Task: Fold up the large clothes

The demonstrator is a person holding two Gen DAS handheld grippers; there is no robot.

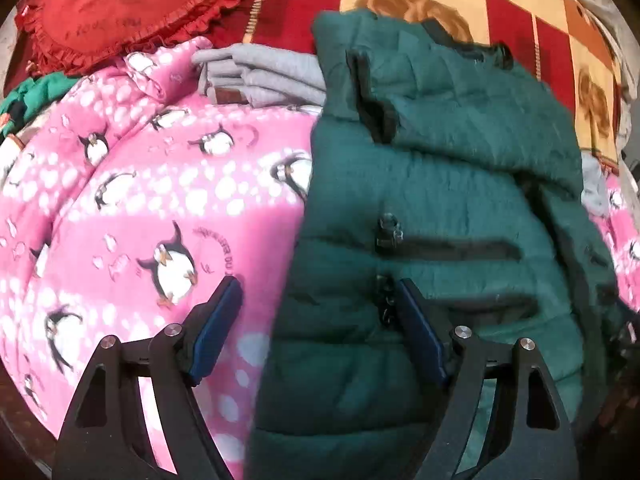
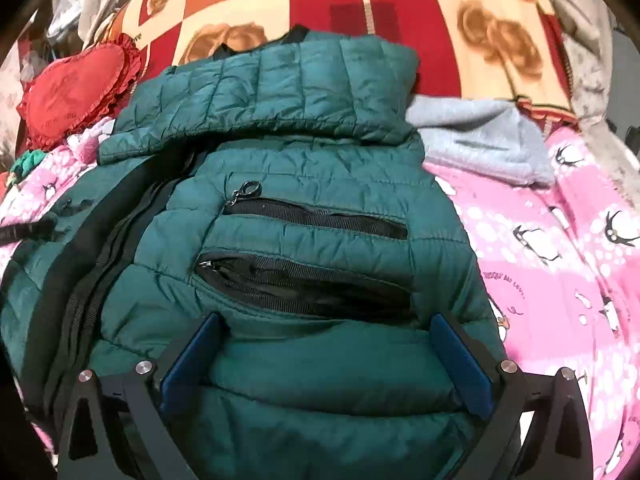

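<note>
Both hand-held grippers point steeply down at the green jacket (image 2: 304, 184) on the pink blanket (image 1: 140, 208). The left hand-held gripper (image 1: 316, 300) is wide and empty (over the jacket's edge). The right hand-held gripper (image 2: 326, 334) is wide around a padded fold.

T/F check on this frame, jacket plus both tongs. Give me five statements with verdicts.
1. The green puffer jacket lies on a pink penguin-print blanket. True.
2. The left tongs are clamped shut on a sleeve. False: the jaws stand wide apart, over the jacket's edge, with nothing pinched.
3. Both zip pockets on the jacket are fully zipped. False: the lower one gapes open.
4. A folded grey garment sits beyond the blanket, beside the jacket. True.
5. The red frilled cushion rests on top of the jacket. False: it lies off to the side, on the bed.
</note>
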